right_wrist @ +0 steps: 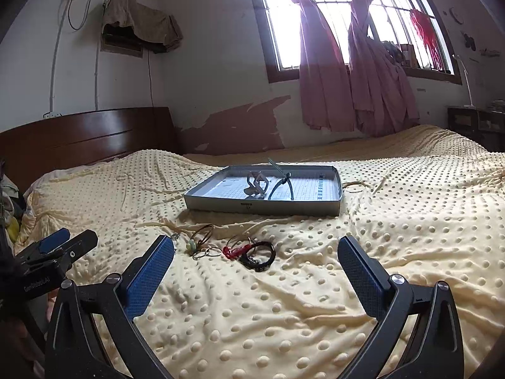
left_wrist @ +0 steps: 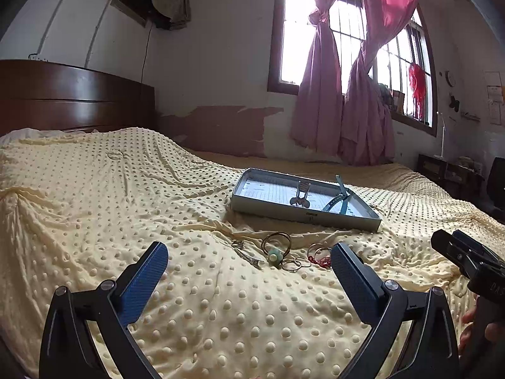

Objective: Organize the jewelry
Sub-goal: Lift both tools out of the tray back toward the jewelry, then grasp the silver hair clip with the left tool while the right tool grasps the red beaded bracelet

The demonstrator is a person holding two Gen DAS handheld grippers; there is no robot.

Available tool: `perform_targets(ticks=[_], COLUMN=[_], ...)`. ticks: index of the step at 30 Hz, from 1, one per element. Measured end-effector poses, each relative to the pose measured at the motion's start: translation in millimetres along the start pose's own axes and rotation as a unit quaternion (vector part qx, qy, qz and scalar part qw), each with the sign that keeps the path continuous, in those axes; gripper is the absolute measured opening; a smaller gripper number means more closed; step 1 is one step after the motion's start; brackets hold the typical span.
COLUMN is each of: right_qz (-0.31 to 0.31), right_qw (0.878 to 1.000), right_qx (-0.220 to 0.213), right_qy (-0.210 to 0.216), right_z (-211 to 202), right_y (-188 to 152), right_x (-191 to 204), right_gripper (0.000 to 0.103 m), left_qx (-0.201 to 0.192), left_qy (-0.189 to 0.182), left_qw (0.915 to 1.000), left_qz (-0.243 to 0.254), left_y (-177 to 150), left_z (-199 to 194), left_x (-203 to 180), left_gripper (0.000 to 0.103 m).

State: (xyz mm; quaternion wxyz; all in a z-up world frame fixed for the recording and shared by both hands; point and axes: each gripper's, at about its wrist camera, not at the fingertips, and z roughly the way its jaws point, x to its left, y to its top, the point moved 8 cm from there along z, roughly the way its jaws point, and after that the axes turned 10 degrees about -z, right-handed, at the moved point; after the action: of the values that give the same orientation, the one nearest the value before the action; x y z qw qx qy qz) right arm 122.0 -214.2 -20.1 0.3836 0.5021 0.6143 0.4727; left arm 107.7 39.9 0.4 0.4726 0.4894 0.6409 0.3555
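currently both tools hover low over the dotted yellow blanket [right_wrist: 284,300], short of the work.

1. left gripper [left_wrist: 249,271]: jaws spread wide, nothing between them. right gripper [right_wrist: 255,265]: jaws equally wide, nothing held.
2. loose jewelry lies in a small cluster on the blanket just beyond the fingertips. from the left wrist view: a metal hair clip [left_wrist: 247,254], a brown bangle [left_wrist: 277,241] with a pale green bead [left_wrist: 275,256] at its near edge, thin rings [left_wrist: 295,264], and a red piece [left_wrist: 320,260] partly behind the left gripper's right finger.
3. farther on, the shallow grey tray [left_wrist: 304,216] sits on the blanket, apart from the cluster. it already holds a silver clip [left_wrist: 300,195] and a teal strap-like piece [left_wrist: 339,197] leaning on the rim.

step in hand, as a judgement: approach before a pick; part of the set is in the tray, the cluster remains outside.

next move calls for: closing on one small, flat item without snagging its neighbours. the pieces touch or overlap, and the soft blanket will give under the pads, so a low, narrow pinch looks necessary.

view differences:
- right wrist view shows a black braided bracelet [right_wrist: 258,255] beside the red piece; the left wrist view hides it.
- each view shows the other tool at its edge.
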Motion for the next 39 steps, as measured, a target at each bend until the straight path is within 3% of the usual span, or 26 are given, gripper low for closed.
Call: perform_targets(ticks=[11,23,26,28,32,36,39], right_qz=[-0.007,0.002,-0.013,-0.026,-0.037,-0.033,-0.033], right_qw=[1.000,0.998,0.998,0.997,0.996,0.994,0.991], right_qx=[-0.001,0.036,0.044,0.054,0.066,0.078,0.100], right_qy=[0.008,0.044,0.048,0.050,0.055,0.065,0.080], right_z=[45,103,113,118,123,127,133], right_y=[31,19,11,3,-8,-11,-16], right_x=[-3,4,11,17,23,23,26], right_gripper=[0.102,0.102,0.096,0.085,0.078,0.055,0.045], left_qx=[0.005,0.041,0.040,0.042,0.069,0.103,0.136], left_qy=[0.003,0.006,0.000,-0.002,-0.011,-0.041,-0.063], left_qw=[0.9997,0.9991,0.9992,0.9991,0.9975,0.9938,0.9887], left_qz=[-0.023,-0.012,-0.003,-0.002,-0.001,-0.006,-0.007], left_y=[24,5,1,-3,-15,-23,-29], left_z=[42,96,102,106,120,130,137], left_x=[5,8,5,4,4,0,-3], left_gripper=[0.103,0.103,0.103,0.100,0.077,0.045,0.033])
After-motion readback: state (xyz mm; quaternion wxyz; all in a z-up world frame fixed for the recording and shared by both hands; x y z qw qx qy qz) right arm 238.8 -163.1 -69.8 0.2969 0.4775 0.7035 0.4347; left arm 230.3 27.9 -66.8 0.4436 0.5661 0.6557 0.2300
